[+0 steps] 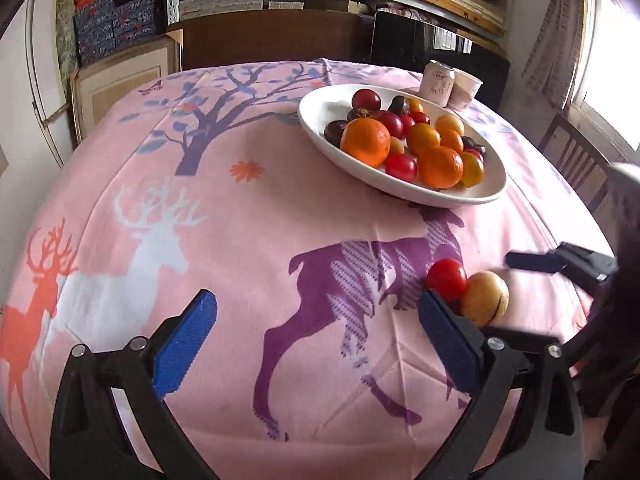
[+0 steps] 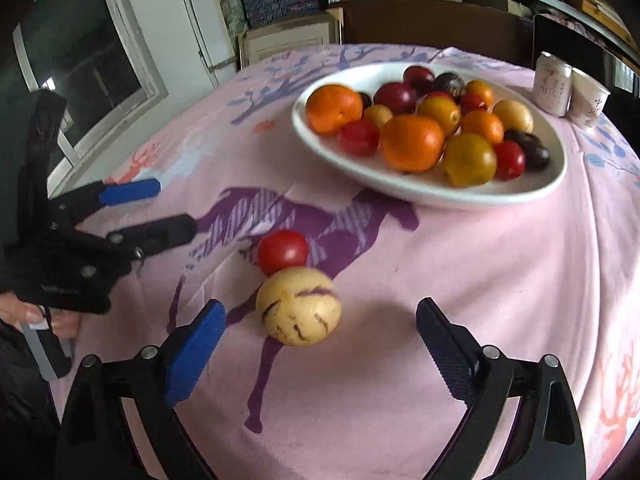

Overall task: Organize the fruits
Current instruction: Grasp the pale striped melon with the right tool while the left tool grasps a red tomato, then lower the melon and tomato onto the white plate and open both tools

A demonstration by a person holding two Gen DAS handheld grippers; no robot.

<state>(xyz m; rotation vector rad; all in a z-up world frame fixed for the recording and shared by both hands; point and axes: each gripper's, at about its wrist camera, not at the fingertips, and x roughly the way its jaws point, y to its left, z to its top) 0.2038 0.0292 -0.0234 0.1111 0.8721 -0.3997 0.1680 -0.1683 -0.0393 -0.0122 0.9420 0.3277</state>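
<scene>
A pale yellow melon with purple streaks (image 2: 298, 306) lies on the pink tablecloth, touching a red tomato (image 2: 283, 252) just behind it. Both also show in the left wrist view: the melon (image 1: 485, 298) and the tomato (image 1: 447, 279). My right gripper (image 2: 320, 320) is open, its jaws on either side of the melon and a little short of it. My left gripper (image 1: 318, 312) is open and empty over the cloth, its right finger next to the two fruits. A white oval bowl (image 2: 540, 194) holds several oranges, tomatoes, plums and yellow fruits; it also shows in the left wrist view (image 1: 320, 104).
A can (image 2: 554, 84) and a paper cup (image 2: 588, 100) stand behind the bowl. The left gripper (image 2: 152, 210) shows at the left of the right wrist view, low over the cloth. Shelves, boxes and a chair (image 1: 576, 156) surround the table.
</scene>
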